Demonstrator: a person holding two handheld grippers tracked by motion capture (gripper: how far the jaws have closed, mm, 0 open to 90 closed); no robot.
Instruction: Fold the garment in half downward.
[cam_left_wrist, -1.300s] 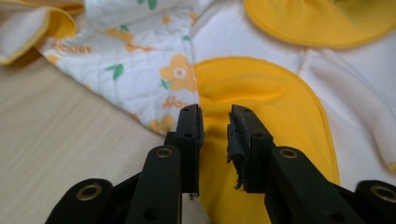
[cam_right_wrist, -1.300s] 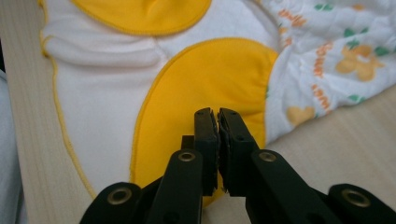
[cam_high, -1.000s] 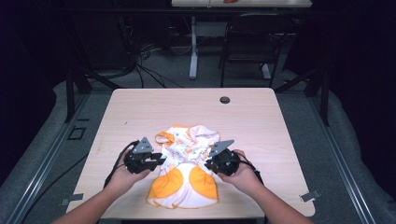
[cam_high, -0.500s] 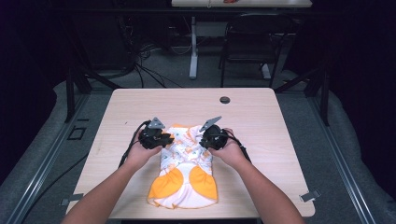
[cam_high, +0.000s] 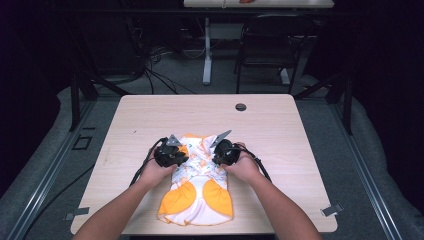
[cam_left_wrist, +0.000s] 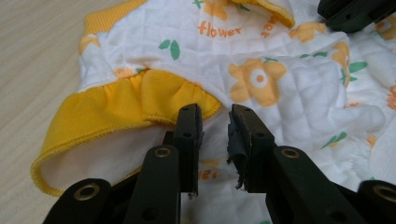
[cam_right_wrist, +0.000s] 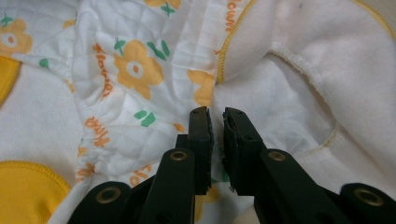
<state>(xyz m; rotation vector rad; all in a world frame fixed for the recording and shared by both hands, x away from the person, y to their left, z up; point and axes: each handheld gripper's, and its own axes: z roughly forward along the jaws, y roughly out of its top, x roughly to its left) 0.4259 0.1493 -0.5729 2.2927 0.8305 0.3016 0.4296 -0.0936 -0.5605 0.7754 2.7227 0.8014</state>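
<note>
the small white quilted garment with orange flowers and yellow frilled trim (cam_high: 197, 187) is lying across the near middle of the pale wooden table (cam_high: 300, 150), and both hands are working on it. compared with a second ago, the two grippers are sitting farther up the cloth and closer together, at its folded upper part rather than out at its sides; the top of the garment is looking narrower and bunched, so i judge a fold is being pressed into shape.

the left gripper (cam_left_wrist: 215, 123) is standing with a narrow gap between its jaws, which have just been closing; white cloth is lying under the gap, but whether the pads are pinching it i cannot tell. just left of its jaws the yellow ruffle (cam_left_wrist: 116, 109) is curling up. the right gripper (cam_right_wrist: 215, 122) is holding a slimmer gap, quilted fabric right beneath and ahead of its tips, grip equally unclear.

beyond the jaws, the table is running bare to a small dark round grommet (cam_high: 241, 107) near the far edge. past that, a grey floor with black cables (cam_high: 160, 80) and a table leg are standing. nothing is blocking the work except the garment's own loose frills.
</note>
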